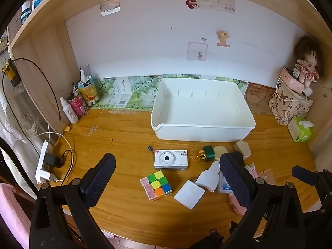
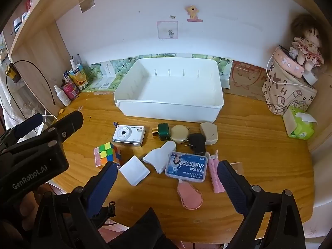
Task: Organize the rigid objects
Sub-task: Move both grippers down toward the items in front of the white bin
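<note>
A white bin (image 1: 202,126) (image 2: 166,110) stands empty at the back of the wooden desk. In front of it lie a white camera (image 1: 170,159) (image 2: 128,135), a colour cube (image 1: 156,185) (image 2: 106,154), a white square block (image 1: 189,194) (image 2: 134,170), a white curved piece (image 1: 208,177) (image 2: 160,157), a green bottle (image 1: 206,153) (image 2: 164,131), a blue-labelled case (image 2: 186,167), a black plug (image 2: 197,143) and a pink comb (image 2: 215,175). My left gripper (image 1: 167,173) hovers open above the cube and camera. My right gripper (image 2: 167,181) hangs open over the case, holding nothing.
A power strip (image 1: 43,161) with cables lies at the left edge. Bottles and a spray (image 1: 69,110) stand back left. A printed bag with a doll (image 2: 290,95) and a tissue pack (image 2: 300,124) occupy the back right. A beige box (image 2: 209,133) and round tin (image 2: 179,137) sit near the bin.
</note>
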Tool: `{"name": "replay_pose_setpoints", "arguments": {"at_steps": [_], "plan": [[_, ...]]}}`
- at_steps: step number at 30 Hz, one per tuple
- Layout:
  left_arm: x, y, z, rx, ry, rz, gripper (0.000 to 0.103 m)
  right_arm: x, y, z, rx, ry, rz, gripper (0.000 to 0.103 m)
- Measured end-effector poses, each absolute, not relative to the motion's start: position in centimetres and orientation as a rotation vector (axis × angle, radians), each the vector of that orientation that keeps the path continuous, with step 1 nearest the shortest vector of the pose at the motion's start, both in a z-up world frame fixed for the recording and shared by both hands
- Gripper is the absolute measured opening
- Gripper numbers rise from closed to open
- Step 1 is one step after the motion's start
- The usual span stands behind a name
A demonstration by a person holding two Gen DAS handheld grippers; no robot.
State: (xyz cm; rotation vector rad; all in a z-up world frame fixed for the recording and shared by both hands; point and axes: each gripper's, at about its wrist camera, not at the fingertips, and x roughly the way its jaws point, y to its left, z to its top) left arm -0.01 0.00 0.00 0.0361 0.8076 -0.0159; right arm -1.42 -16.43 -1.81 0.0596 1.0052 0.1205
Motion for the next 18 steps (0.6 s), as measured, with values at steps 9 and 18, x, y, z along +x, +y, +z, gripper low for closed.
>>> {"name": "replay_pose_setpoints", "arguments": {"at_steps": [9, 18], "plan": [[-1.3, 0.9, 0.0, 0.049, 0.819, -0.031, 0.101, -2.3, -15.8, -1.5, 0.059, 1.009, 0.112, 0.097], [-1.4, 2.0, -0.4, 0.031, 0.837, -0.063, 0.101, -3.4, -15.1, -1.6, 0.059, 1.018, 0.082, 0.097]]}}
